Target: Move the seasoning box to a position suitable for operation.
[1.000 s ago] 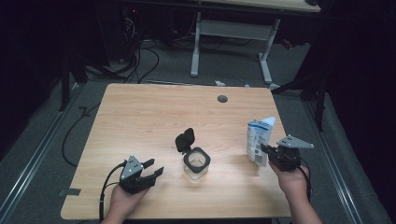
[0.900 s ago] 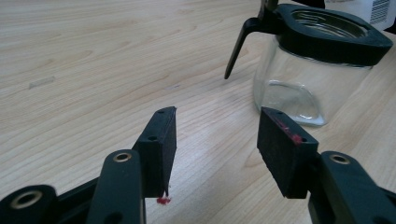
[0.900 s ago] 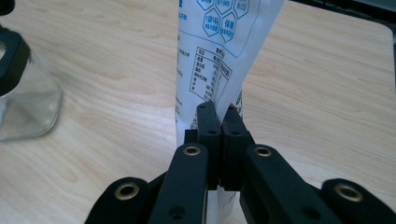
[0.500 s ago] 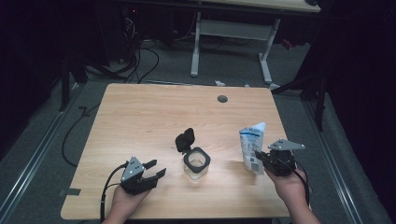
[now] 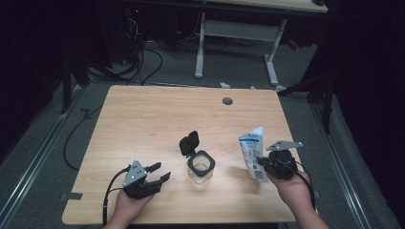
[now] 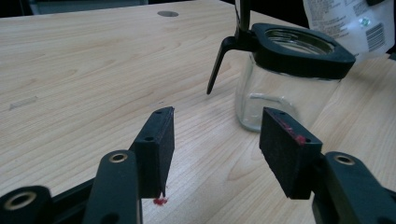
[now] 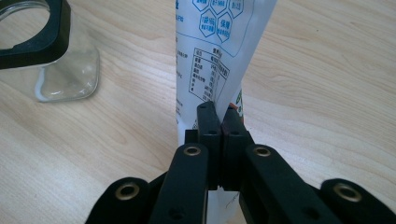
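High view: on the pale wooden counter (image 5: pixel 143 119), the left gripper (image 5: pixel 155 175) rests near the front edge, jaws apart and empty. Just right of it stands a clear square glass jar (image 5: pixel 201 168) with a black collar, its black hinged lid (image 5: pixel 189 142) flipped up; it looks empty. Further right, the right gripper (image 5: pixel 261 164) pinches a white printed pouch (image 5: pixel 252 151) upright by its lower edge. For a clean pour, steady the jar first, then tip the pouch's top over its mouth.

High view overhead looking forward and down on table (image 5: pixel 143 119), claw views low, close, sharing glass jar (image 6: pixel 275 98).
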Tool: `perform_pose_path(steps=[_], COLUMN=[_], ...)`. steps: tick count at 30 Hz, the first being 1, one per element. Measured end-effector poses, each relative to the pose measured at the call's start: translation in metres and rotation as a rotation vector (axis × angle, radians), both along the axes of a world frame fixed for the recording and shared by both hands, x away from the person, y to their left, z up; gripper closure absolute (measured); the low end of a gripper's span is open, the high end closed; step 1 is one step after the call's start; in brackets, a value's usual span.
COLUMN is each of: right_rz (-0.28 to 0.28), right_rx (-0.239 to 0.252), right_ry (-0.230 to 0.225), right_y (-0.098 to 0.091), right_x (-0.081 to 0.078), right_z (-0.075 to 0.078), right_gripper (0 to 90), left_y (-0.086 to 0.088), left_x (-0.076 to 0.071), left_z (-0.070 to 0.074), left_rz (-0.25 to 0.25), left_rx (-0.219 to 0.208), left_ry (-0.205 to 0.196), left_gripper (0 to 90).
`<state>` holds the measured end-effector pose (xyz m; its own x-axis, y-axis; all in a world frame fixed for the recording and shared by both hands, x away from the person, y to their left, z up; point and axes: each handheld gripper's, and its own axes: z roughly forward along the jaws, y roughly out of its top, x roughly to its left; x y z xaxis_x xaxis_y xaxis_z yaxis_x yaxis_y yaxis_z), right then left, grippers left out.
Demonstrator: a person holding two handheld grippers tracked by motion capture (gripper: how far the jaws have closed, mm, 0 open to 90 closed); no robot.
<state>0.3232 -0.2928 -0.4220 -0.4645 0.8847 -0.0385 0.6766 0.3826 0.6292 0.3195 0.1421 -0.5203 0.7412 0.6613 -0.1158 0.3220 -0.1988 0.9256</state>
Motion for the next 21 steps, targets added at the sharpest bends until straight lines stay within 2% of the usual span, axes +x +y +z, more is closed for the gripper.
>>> perform_pose_path(steps=[4,10,15,16,20,21], right_rz=[0.004,0.047,0.072,0.083,0.097,0.103], right_rx=[0.000,-0.044,-0.074,-0.092,-0.115,-0.118], right_ry=[0.018,0.058,0.102,0.115,0.137,0.156], right_y=[0.003,0.009,0.012,0.013,0.016,0.017], right_x=[0.000,0.001,0.003,0.003,0.005,0.007], right_z=[-0.001,0.003,0.007,0.008,0.009,0.009], right_gripper=[89.7,89.8,89.8,89.8,89.8,89.8], left_y=[0.000,-0.002,-0.005,-0.005,-0.008,-0.008], left_x=[0.000,-0.004,-0.005,-0.005,-0.004,-0.004], left_z=[0.000,-0.001,-0.001,-0.001,-0.002,-0.003], left_rz=[0.001,0.026,0.022,0.020,0.017,0.016], left_rx=[-0.005,0.009,0.012,0.012,0.016,0.017], left_ry=[0.004,-0.028,-0.035,-0.035,-0.038,-0.037], left_gripper=[44.0,41.8,40.9,40.5,39.7,39.5])
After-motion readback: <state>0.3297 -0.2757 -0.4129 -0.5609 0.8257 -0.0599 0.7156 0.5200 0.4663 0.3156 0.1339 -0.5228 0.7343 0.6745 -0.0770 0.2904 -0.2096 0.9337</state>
